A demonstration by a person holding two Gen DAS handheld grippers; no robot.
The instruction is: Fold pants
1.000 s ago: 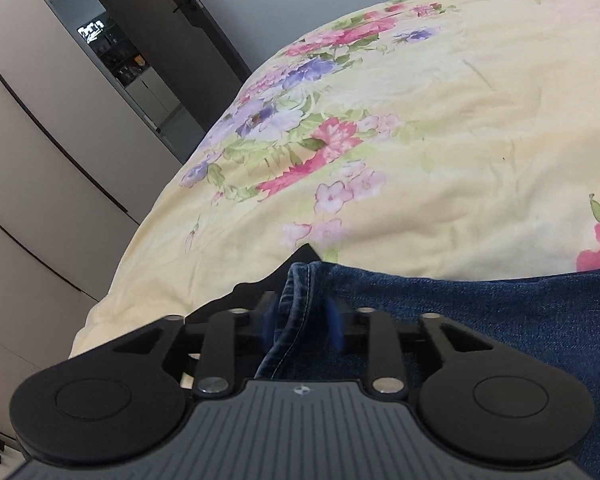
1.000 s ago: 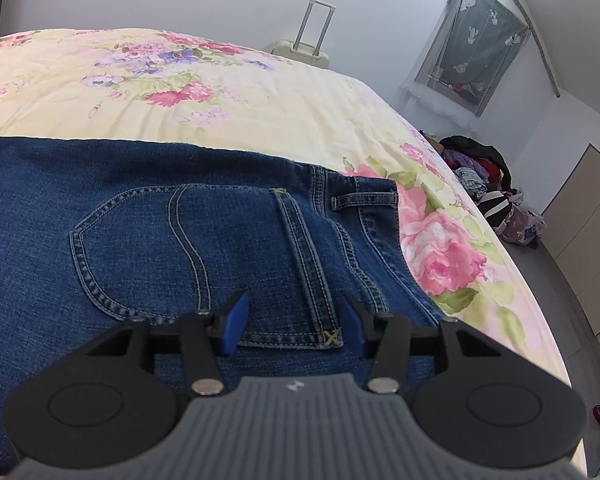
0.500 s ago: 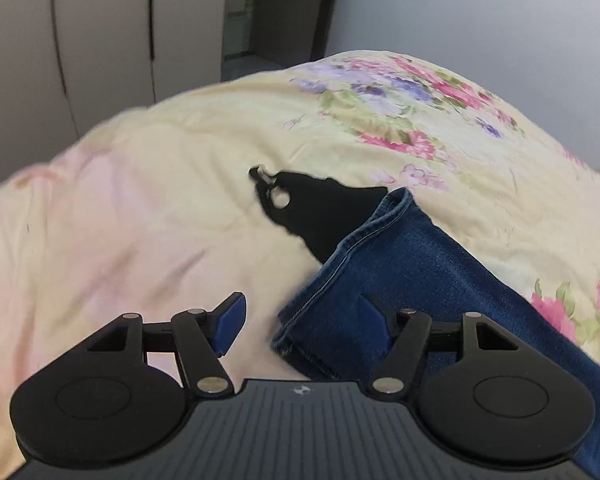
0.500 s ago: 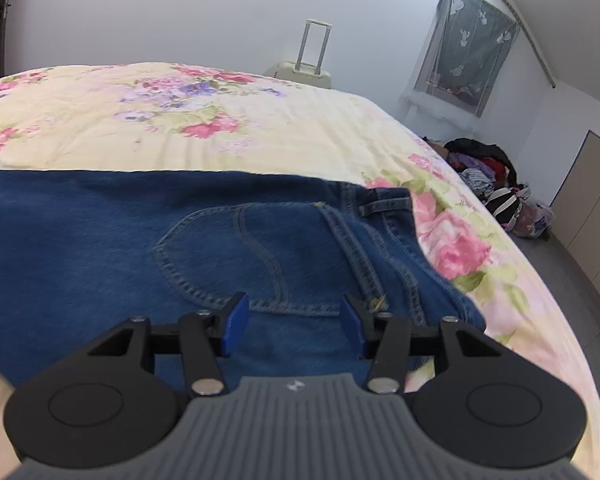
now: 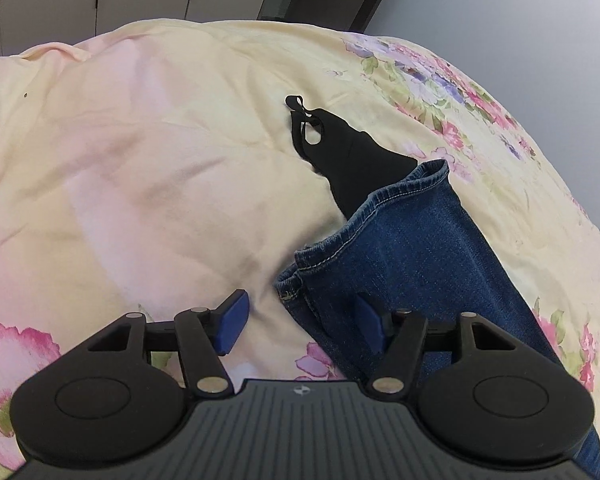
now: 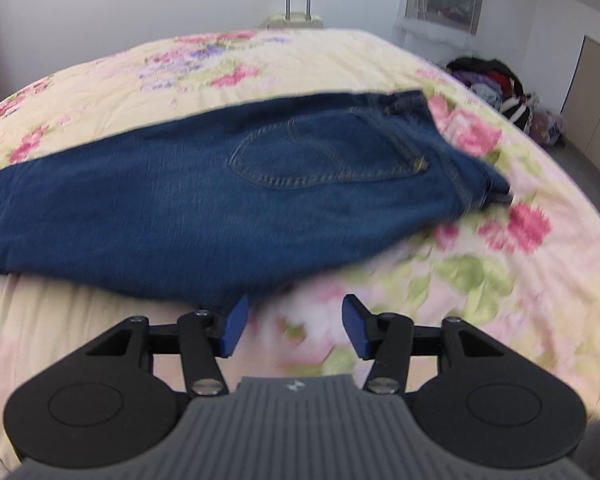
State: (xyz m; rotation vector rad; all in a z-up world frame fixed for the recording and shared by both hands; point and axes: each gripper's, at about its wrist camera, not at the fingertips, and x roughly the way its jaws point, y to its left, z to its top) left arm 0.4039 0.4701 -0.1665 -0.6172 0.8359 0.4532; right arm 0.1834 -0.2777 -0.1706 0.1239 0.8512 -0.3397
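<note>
Jeans (image 6: pixel 220 200) lie flat across the floral bedspread (image 6: pixel 300 64), folded lengthwise, back pocket up, waistband toward 2 o'clock in the right wrist view. A black garment (image 5: pixel 348 152) pokes out beneath the leg hems at 12 o'clock in the left view. Left gripper (image 5: pixel 300 322) and right gripper (image 6: pixel 292 330) both have jaws spread wide, holding nothing.

The right wrist view is motion-blurred, smearing the jeans (image 6: pixel 204 200) and the floral bedspread (image 6: pixel 480 276). The jeans' legs run off its left edge. A black garment (image 5: pixel 352 160) lies partly hidden under the hem.
</note>
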